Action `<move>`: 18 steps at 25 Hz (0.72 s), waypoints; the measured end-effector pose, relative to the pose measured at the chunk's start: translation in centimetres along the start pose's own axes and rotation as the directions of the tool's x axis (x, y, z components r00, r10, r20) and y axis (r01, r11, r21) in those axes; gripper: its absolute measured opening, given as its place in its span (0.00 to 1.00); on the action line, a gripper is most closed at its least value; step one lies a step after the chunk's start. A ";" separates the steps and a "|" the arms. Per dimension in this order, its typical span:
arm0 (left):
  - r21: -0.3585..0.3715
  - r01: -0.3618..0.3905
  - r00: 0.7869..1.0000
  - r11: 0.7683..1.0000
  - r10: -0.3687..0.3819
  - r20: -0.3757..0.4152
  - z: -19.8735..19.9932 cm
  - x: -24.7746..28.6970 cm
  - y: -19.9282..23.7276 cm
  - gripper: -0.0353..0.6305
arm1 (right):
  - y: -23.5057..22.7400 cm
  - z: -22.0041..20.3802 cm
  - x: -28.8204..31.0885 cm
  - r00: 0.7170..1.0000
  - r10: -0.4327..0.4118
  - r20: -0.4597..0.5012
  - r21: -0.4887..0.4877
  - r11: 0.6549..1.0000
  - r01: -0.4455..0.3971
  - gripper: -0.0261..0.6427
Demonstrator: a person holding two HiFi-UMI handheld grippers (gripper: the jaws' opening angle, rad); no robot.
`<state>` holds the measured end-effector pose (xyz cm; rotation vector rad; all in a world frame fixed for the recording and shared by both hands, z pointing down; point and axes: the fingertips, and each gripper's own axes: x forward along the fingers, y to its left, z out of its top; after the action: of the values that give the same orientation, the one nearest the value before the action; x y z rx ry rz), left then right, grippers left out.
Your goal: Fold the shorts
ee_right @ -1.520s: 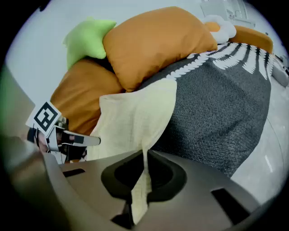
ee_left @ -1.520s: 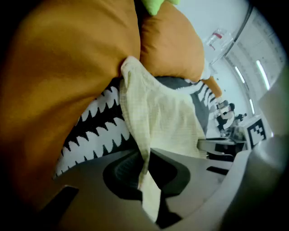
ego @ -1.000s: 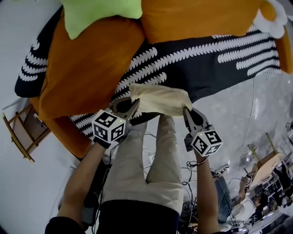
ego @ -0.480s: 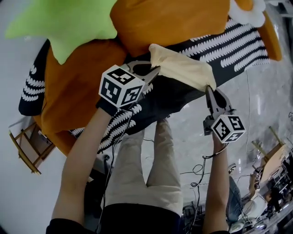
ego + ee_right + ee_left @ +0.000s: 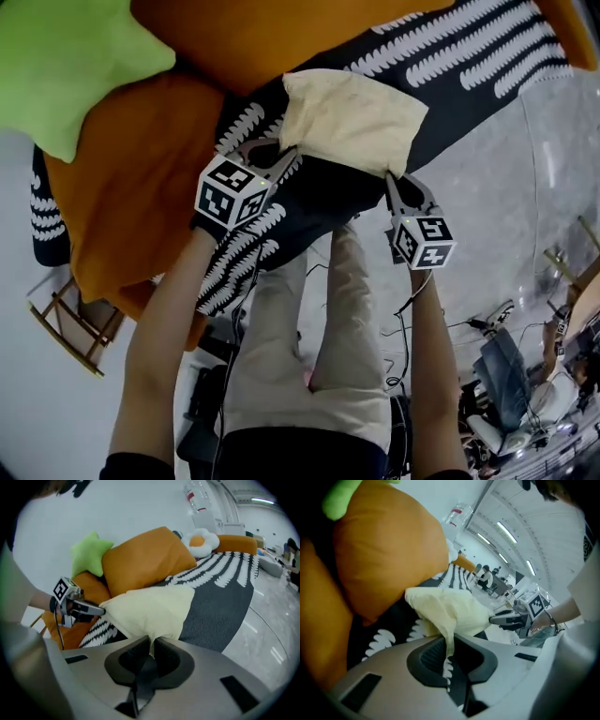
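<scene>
The pale yellow shorts (image 5: 349, 120) are folded into a rough rectangle and lie spread over the black-and-white patterned sofa cover (image 5: 469, 66). My left gripper (image 5: 289, 157) is shut on the near left corner of the shorts (image 5: 440, 613). My right gripper (image 5: 390, 178) is shut on the near right corner of the shorts (image 5: 152, 613). Each gripper view shows cloth pinched between the jaws, and the other gripper holding the far corner.
Orange cushions (image 5: 131, 178) and a green star-shaped pillow (image 5: 66, 66) lie on the sofa to the left and behind. An egg-shaped white pillow (image 5: 200, 540) sits farther back. My legs and cables are on the grey floor (image 5: 506, 216) below. A wooden frame (image 5: 70, 323) stands at lower left.
Both grippers have carried the shorts forward from near my legs out over the sofa and lowered them onto the patterned cover, where the cloth now lies spread flatter.
</scene>
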<state>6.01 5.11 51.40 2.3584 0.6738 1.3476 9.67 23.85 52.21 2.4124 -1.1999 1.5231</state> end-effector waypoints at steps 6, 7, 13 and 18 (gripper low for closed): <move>0.002 0.015 0.996 1.000 -0.015 -0.089 -7.6 -1.6 -0.8 0.10 | 3.2 -6.1 -0.6 0.992 0.015 -0.129 -0.058 0.998 -0.022 0.11; -0.002 0.017 0.996 1.000 -0.018 -0.083 -7.5 -1.9 -1.1 0.10 | 3.3 -6.4 -1.0 0.991 0.019 -0.130 -0.043 0.999 -0.024 0.11; -0.033 0.048 0.930 0.998 -0.056 -0.364 -12.4 -3.4 -0.6 0.36 | 3.6 -11.2 -0.8 0.944 0.015 -0.328 -0.011 1.000 -0.019 0.49; 0.317 0.099 0.945 0.943 0.011 -0.327 -8.3 -7.6 1.3 0.39 | 3.3 -5.7 -3.7 0.963 -0.002 -0.271 -0.407 0.907 -0.113 0.49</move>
<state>-4.27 0.28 50.75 2.3646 1.1204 1.7414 2.57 26.05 51.13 1.8505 -1.3759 1.3713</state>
